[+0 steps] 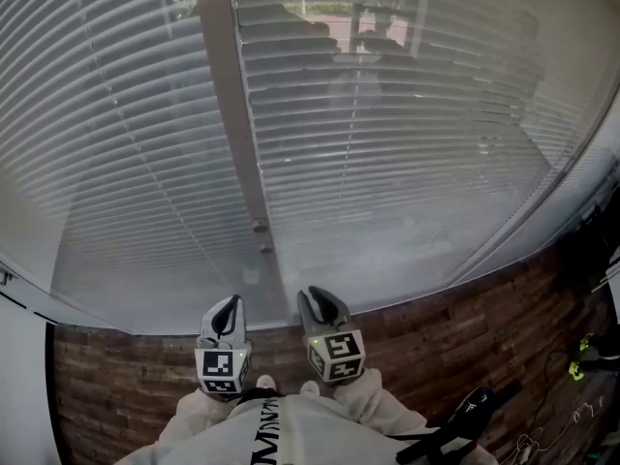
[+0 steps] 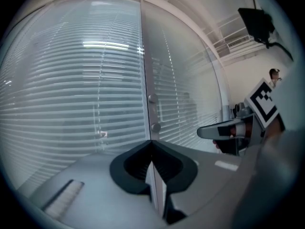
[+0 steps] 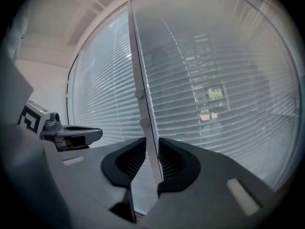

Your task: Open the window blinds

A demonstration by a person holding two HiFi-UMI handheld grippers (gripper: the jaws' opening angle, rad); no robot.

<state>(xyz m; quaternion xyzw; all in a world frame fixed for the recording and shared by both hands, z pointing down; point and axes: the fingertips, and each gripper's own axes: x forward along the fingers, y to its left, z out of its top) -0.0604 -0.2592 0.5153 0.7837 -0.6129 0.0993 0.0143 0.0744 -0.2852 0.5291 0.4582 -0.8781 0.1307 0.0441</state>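
Below the head camera, the window blinds [image 1: 407, 163] hang fully lowered over both panes, with the slats tilted just enough for a dim glimpse outside. I judge the opening is still mostly ahead. Left gripper [image 1: 227, 313] and right gripper [image 1: 320, 306] sit near the blinds' foot, either side of the window post [image 1: 232, 124].

Left gripper view: my claw is pressed together, empty.

Right gripper view: jaws slightly apart, holding nothing; the post shows through the gap.

No container shows anywhere.
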